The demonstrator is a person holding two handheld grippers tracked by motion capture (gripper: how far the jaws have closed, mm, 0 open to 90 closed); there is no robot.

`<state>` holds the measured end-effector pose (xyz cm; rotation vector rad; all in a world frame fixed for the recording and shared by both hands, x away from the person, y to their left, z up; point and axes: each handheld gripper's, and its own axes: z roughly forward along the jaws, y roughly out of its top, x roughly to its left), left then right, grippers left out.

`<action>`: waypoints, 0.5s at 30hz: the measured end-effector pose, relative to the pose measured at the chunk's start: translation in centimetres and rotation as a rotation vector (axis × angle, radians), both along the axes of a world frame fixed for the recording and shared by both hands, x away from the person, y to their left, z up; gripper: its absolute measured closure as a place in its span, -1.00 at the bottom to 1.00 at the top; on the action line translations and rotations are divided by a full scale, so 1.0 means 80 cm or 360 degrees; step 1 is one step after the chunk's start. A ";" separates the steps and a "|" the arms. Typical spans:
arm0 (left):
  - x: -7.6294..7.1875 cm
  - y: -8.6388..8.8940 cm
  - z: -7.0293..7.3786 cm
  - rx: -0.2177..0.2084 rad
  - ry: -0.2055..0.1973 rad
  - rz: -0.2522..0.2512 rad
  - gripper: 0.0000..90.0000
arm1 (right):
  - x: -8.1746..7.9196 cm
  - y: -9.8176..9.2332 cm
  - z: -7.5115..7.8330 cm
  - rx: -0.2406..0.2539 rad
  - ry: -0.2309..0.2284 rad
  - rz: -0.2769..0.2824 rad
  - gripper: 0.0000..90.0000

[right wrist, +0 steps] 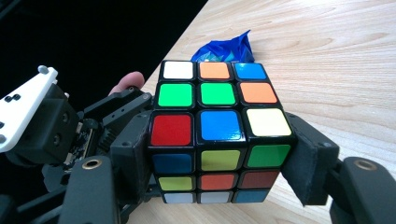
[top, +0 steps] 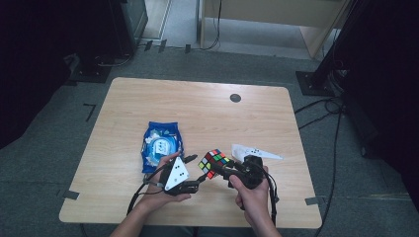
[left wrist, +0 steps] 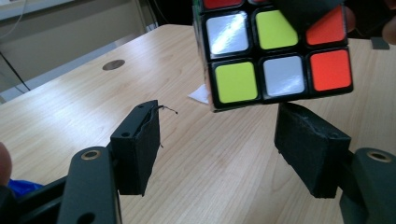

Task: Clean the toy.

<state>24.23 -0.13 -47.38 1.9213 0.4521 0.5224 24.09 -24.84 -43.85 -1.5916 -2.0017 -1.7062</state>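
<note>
A scrambled Rubik's cube (top: 213,163) is held above the wooden table (top: 197,108) near its front edge. My right gripper (top: 218,169) comes in from the right and is shut on it. In the right gripper view both pads press the cube (right wrist: 219,126) on its two sides, with my right gripper (right wrist: 219,140) around its lower layer. My left gripper (top: 193,173), with its white dotted plate, sits just left of the cube. In the left gripper view my left gripper (left wrist: 219,123) stands open, and the cube (left wrist: 275,60) hangs just above and beyond its jaws without touching them.
A blue packet (top: 161,145) lies on the table behind the left hand and also shows as a blue packet (right wrist: 225,47) behind the cube. A white pointed piece with dark dots (top: 257,152) sits just beyond the right gripper. A dark round disc (top: 235,98) marks the far side.
</note>
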 end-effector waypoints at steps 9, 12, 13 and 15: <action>-0.009 -0.011 0.003 0.0034 -0.0025 -0.0046 -0.34 | 0.002 0.002 -0.002 -0.0025 0.0024 0.0049 -0.24; -0.012 -0.017 0.007 0.0039 -0.0024 -0.0036 -0.43 | 0.001 0.009 -0.005 -0.0065 0.0039 0.0083 -0.24; -0.012 -0.017 0.006 0.0037 -0.0029 -0.0036 -0.45 | 0.000 0.011 -0.006 -0.0082 0.0032 0.0072 -0.24; -0.011 -0.016 0.005 0.0033 -0.0012 -0.0039 -0.48 | 0.000 0.012 -0.006 -0.0092 0.0040 0.0081 -0.24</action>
